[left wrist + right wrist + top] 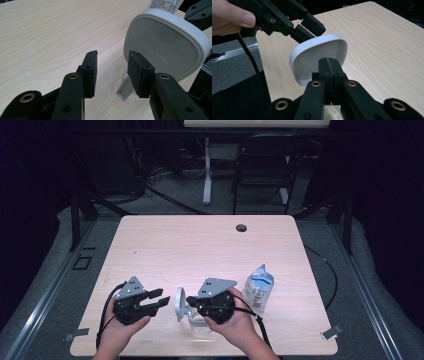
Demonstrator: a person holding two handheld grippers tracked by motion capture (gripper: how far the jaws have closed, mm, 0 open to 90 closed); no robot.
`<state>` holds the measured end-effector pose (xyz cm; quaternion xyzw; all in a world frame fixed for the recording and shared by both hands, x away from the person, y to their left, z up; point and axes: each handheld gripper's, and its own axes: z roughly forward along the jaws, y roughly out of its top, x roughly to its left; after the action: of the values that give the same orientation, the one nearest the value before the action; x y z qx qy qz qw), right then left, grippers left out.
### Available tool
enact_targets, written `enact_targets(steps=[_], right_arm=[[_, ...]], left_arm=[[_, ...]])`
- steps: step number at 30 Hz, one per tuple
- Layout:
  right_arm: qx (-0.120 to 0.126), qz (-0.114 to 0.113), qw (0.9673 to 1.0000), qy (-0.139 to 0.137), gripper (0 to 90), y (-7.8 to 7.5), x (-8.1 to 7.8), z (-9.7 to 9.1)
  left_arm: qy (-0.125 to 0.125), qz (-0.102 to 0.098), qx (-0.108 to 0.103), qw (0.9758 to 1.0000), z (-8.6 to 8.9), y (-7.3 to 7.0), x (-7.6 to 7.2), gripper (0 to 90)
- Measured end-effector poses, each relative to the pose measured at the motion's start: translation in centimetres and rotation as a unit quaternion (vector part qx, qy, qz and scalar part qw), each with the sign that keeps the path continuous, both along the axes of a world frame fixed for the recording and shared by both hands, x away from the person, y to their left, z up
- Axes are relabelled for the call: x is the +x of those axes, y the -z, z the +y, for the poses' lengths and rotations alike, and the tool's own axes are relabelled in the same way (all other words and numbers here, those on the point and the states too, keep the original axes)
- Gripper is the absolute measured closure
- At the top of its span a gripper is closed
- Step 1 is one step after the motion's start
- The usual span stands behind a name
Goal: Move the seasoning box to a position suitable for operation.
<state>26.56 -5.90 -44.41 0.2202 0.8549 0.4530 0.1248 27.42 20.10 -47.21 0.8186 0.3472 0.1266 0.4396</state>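
A small clear container (200, 324) sits near the table's front edge with its white hinged lid (180, 304) flipped up on edge. In the left gripper view the lid's (165, 47) outer face, with faint lettering, stands just right of my left gripper (112, 57). That gripper is open, with only table between its pads. A grey tab (123, 91) pokes out at the lid's foot. My right gripper (329, 61) is shut, its pads together in front of the lid's hollow inner side (319, 53), above the container rim (332, 111). Whether it pinches anything I cannot tell.
A clear bottle with a white label (258, 290) stands just right of the right hand. The light wooden table (200, 245) has a cable hole (241, 227) at the back. A dark chair (262, 165) and cables stand beyond the table.
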Motion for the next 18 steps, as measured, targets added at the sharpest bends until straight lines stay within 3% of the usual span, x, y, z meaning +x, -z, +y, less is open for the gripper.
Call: enact_targets(steps=[7,12,18], right_arm=[[0.002,-0.002,1.0,0.008,89.5,0.0,-0.4,-1.1],[-0.006,-0.006,0.9996,0.025,81.3,0.1,-0.7,-2.1],[0.007,-0.004,0.9992,0.04,74.3,0.1,-0.6,-3.2]], left_arm=[[-0.002,0.001,-0.003,1.0,0.1,0.0,0.0,59.8],[-0.003,0.002,0.0,1.0,0.2,0.2,0.2,59.9],[-0.006,0.002,0.0,1.0,0.4,0.3,0.3,59.9]])
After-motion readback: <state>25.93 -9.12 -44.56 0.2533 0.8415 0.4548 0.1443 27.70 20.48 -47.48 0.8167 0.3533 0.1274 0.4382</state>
